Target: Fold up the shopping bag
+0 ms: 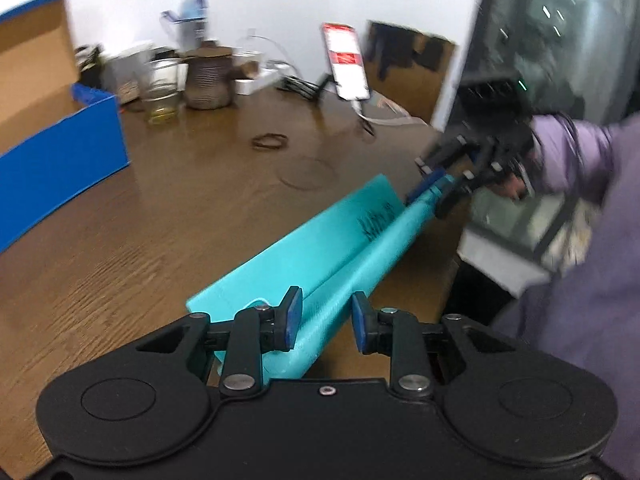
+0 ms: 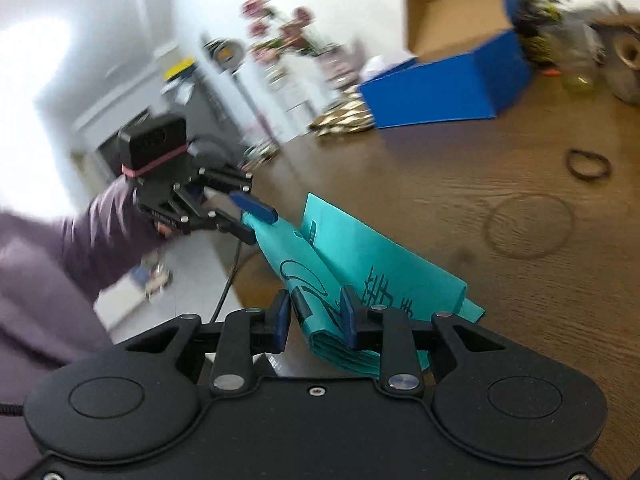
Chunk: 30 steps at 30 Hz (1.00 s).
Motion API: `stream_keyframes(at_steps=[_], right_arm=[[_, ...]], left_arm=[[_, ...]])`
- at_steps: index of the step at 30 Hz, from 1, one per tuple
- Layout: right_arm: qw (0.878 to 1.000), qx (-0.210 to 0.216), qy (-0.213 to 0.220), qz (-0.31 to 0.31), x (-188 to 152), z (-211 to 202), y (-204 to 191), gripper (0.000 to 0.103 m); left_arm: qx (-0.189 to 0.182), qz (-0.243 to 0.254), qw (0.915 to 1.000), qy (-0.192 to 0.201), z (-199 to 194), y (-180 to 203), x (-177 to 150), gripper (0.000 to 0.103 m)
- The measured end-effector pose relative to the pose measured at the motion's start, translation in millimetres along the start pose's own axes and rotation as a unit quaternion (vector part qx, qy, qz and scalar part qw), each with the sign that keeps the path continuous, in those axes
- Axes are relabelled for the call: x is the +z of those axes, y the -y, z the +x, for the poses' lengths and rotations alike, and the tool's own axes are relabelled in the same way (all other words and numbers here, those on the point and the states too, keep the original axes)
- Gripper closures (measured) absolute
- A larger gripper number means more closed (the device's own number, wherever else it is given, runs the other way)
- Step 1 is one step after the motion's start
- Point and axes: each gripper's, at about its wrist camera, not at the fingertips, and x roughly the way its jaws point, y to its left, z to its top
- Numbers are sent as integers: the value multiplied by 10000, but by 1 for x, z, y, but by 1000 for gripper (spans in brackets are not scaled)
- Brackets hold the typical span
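The teal shopping bag (image 1: 320, 248) is folded into a long narrow strip with black print and is held up over the front edge of the wooden table (image 1: 168, 200). My left gripper (image 1: 326, 318) has one end of the strip between its blue pads, with gaps on both sides. My right gripper (image 2: 314, 314) has the other end (image 2: 320, 304) between its pads and touches it on the right pad. Each gripper shows in the other's view, the right one (image 1: 438, 184) and the left one (image 2: 252, 216), pinching the far ends of the bag.
An open blue cardboard box (image 1: 52, 148) stands at the table's left. A glass (image 1: 162, 94), a metal pot (image 1: 208, 80) and a propped phone (image 1: 346, 60) stand at the back. A black hair band (image 1: 270, 142) lies mid-table. My purple sleeve (image 1: 580, 208) is at right.
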Motion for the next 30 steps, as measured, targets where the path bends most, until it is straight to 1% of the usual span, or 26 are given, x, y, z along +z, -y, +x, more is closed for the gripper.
stream_keyframes(at_steps=[3,6,7,10,11,14,16,17,18,20,22,25,27,29,30], right_arm=[[9976,85,254,646,-2,0,16,76],[9891,109,498,1381,-1,1,38,79],[9869,34,536,1520,-1,3,43,80],[9845,-376,504,1636,0,12,50,81],[9860,-541,471,1503,-1,14,48,81],[9891,-1127,423,843,-4,19,26,80],[9871,-1543,364,202,-10,24,3,79],[9854,-1669,326,-12,-13,28,-5,79],[9836,-1770,298,-157,-18,32,-11,78],[9824,-1830,295,-249,-25,37,-18,77],[9803,-1906,402,-329,-32,38,-25,77],[9782,-1951,474,-525,-38,38,-34,76],[9780,-1944,527,-549,-39,33,-35,76],[9782,-1916,593,-543,-42,28,-35,76],[9781,-1913,619,-546,-43,28,-35,76]], left_arm=[[-188,-624,9976,214,9,-27,5,77],[-372,-1210,9914,332,14,-53,15,76],[-337,-1307,9903,336,19,-60,20,75],[94,-1263,9915,286,33,-66,32,73],[305,-1230,9917,222,39,-63,34,73],[775,-992,9917,251,46,-49,30,73],[1104,-770,9903,332,50,-37,27,72],[1288,-669,9886,406,50,-29,21,72],[1379,-662,9873,424,52,-26,17,72],[1576,-730,9841,373,57,-19,8,72],[1824,-671,9798,462,58,-10,1,72],[2321,-452,9700,567,60,10,-4,72],[2605,-301,9622,736,58,26,-6,72],[2685,-291,9580,965,56,43,-9,72],[2651,-270,9586,1004,56,50,-12,72]])
